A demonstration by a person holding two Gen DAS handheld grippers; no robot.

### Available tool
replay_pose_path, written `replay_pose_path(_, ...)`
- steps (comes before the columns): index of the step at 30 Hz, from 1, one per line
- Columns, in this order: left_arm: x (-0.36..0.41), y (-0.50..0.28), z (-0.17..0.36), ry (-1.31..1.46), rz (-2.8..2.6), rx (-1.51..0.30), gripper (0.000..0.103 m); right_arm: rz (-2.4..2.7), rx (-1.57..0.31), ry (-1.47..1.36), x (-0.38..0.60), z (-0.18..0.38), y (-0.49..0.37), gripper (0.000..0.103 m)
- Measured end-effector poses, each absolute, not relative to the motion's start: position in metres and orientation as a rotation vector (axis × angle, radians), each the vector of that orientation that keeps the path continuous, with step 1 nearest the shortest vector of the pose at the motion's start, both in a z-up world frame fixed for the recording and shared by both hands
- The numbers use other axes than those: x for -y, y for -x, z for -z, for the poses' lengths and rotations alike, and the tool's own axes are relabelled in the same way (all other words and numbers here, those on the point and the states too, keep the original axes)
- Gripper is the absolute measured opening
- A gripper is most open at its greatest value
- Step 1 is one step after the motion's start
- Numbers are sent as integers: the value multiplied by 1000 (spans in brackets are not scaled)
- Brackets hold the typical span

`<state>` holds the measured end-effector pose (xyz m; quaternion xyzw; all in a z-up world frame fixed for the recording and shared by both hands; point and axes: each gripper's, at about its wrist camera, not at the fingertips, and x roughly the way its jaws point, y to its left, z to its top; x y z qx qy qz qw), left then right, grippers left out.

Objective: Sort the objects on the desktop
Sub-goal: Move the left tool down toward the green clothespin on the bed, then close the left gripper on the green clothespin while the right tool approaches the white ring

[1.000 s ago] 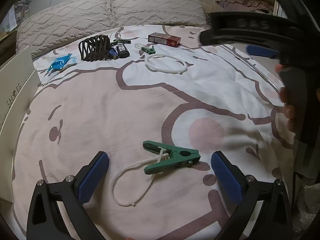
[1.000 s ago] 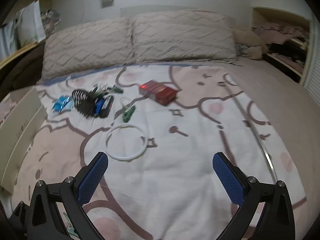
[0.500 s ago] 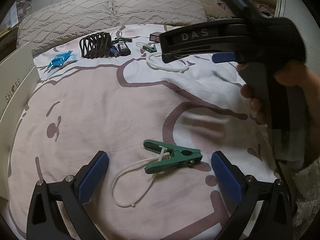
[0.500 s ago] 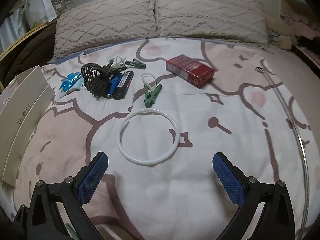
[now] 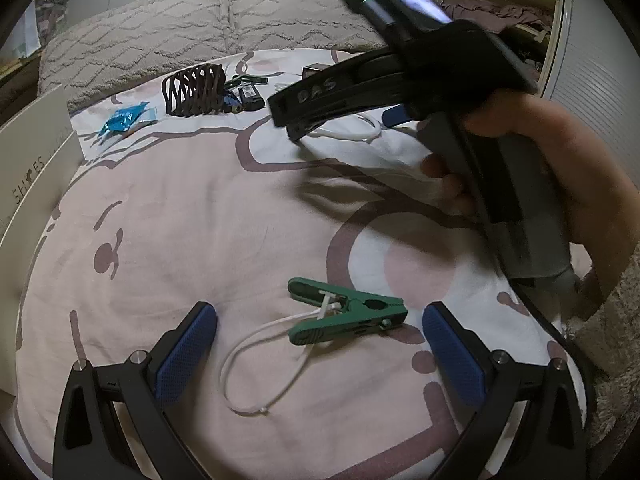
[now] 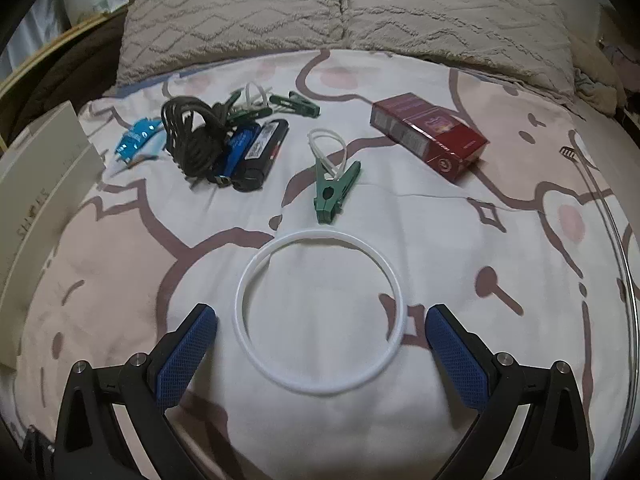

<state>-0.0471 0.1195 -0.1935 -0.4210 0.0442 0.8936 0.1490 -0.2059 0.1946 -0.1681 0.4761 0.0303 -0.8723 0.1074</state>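
A green clothes peg (image 5: 347,311) with a white loop lies on the bedspread between the pads of my open left gripper (image 5: 318,344). My right gripper (image 6: 320,346) is open just above a white plastic ring (image 6: 320,312), whose near half sits between its pads. Beyond the ring lie another green peg (image 6: 334,190), a red box (image 6: 430,136), a dark coiled holder (image 6: 192,136), a blue and black item (image 6: 252,148) and a blue packet (image 6: 136,138). In the left wrist view the right gripper tool, held in a hand (image 5: 560,168), reaches over the bed.
A white shoe box (image 6: 36,208) stands along the left edge of the bed. Two grey pillows (image 6: 344,12) line the head end. More green pegs (image 6: 294,104) lie behind the coiled holder. A thin metal rod (image 6: 616,240) runs along the right side.
The right gripper has moved forward and down toward the white ring, which now lies between its pads. The left gripper stays over the green peg.
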Motion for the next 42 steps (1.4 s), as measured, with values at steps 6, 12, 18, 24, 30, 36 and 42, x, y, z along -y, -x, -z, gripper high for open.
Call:
replay_pose_path(6, -118, 46, 193, 1185, -2580, -126, 103, 2560, -81, -1398, -196, 174, 214, 103)
replay_pose_path(12, -113, 38, 187, 1109, -2617, -100, 97, 2570, -69, -1360, -197, 177, 211, 103)
replay_pose_path(18, -111, 32, 180, 1034, -2639, -83, 89, 2581, -99, -1356, -195, 177, 210, 103)
replay_pose_path(24, -120, 29, 179, 1005, -2626, -141, 80, 2580, -103, -1359, -195, 178, 212, 103)
replay_pose_path(30, -121, 27, 180, 1000, -2603, -144, 74, 2583, -96, -1351, -195, 179, 212, 103)
replay_pose_path(36, -120, 24, 179, 994, -2592, -120, 74, 2594, -70, -1319, -198, 181, 209, 103)
replay_pose_path(42, -123, 21, 181, 990, -2584, -134, 74, 2604, -3, -1257, -205, 177, 204, 103)
